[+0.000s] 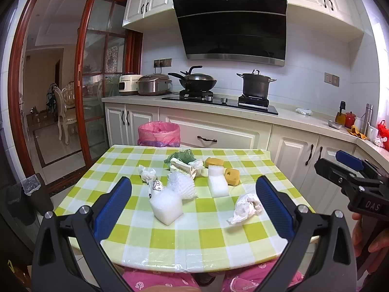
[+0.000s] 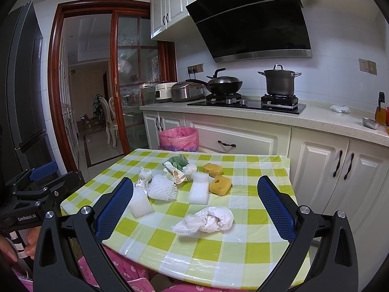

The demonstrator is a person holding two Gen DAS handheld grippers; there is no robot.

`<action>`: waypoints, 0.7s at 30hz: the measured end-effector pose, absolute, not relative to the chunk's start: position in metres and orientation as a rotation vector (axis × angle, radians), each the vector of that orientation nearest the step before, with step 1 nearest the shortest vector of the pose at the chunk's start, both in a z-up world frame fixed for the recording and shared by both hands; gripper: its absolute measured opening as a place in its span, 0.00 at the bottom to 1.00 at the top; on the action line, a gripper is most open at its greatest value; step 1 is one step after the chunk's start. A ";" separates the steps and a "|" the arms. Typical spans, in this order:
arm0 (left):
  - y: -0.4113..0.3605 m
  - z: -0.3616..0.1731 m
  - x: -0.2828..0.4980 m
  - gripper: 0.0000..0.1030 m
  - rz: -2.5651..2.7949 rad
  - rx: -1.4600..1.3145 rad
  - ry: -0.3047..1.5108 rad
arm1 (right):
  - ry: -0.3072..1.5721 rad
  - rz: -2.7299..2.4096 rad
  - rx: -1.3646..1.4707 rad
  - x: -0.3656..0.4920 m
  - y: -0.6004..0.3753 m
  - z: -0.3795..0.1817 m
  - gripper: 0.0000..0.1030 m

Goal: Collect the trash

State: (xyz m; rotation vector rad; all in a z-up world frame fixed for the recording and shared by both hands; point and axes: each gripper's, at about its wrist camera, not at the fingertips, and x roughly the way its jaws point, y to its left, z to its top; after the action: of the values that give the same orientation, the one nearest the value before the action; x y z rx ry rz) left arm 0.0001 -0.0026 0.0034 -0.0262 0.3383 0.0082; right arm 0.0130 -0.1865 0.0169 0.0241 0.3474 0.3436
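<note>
Where the table's far edge meets the white cabinets, a bin (image 1: 159, 133) lined with a pink bag stands on the floor just beyond the far left corner; what lies inside it cannot be seen. On the stove (image 1: 220, 101) behind, a lidded wok (image 1: 198, 80) and a lidded pot (image 1: 255, 84) sit on separate burners, with two cookers (image 1: 145, 84) to their left on the counter.

Both grippers hang over the near edge of the table (image 1: 184, 241), which wears a green and white checked cloth. Left gripper (image 1: 193, 209) has its blue pads spread wide and grasps nothing; right gripper (image 2: 195, 206) is likewise spread wide with nothing between the pads.

Trash is scattered from the middle of the table toward the far edge. Nearest the near edge lies a crumpled white bag (image 2: 206, 220), alone. A foam block (image 1: 166, 204) sits left of centre, touching a white foam net (image 1: 181, 185) behind it, and a small wrapper (image 1: 156, 185) rests just beside the net. A second foam block (image 1: 217, 182) lies at centre, with a yellow sponge (image 1: 231, 176) touching its right side and another sponge (image 1: 214, 162) further back. A tissue wad (image 1: 147, 174) lies toward the left edge. Near the far edge, a green net (image 1: 182, 157) sits heaped with paper scraps (image 1: 186, 169).

Beyond the table's left side, a red wooden sliding door (image 1: 97, 85) with glass panes stands open onto a dining room with chairs (image 1: 64, 108).
</note>
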 end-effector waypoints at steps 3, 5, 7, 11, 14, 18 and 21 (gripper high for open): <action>0.000 0.001 -0.001 0.96 0.028 -0.032 0.336 | 0.347 0.351 0.036 0.017 -0.193 0.010 0.93; -0.001 0.002 0.001 0.96 0.027 -0.037 0.338 | 0.348 0.358 0.042 0.019 -0.192 0.007 0.93; 0.007 -0.001 0.005 0.96 0.030 -0.043 0.347 | 0.351 0.362 0.043 0.022 -0.192 0.004 0.93; 0.010 -0.006 0.009 0.96 0.032 -0.058 0.362 | 0.349 0.368 0.046 0.027 -0.192 -0.001 0.93; 0.013 -0.010 0.014 0.96 0.028 -0.079 0.381 | 0.352 0.367 0.047 0.030 -0.192 -0.006 0.93; 0.028 -0.016 0.026 0.96 0.039 -0.114 0.404 | 0.402 0.363 0.057 0.047 -0.193 -0.021 0.93; 0.040 -0.024 0.041 0.96 0.031 -0.159 0.431 | 0.467 0.348 0.061 0.066 -0.190 -0.038 0.93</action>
State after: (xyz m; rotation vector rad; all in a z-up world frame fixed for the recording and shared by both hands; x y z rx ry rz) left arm 0.0408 0.0400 -0.0242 -0.1589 0.4308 0.0312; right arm 0.0657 -0.1902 -0.0383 0.0607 0.4665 0.3477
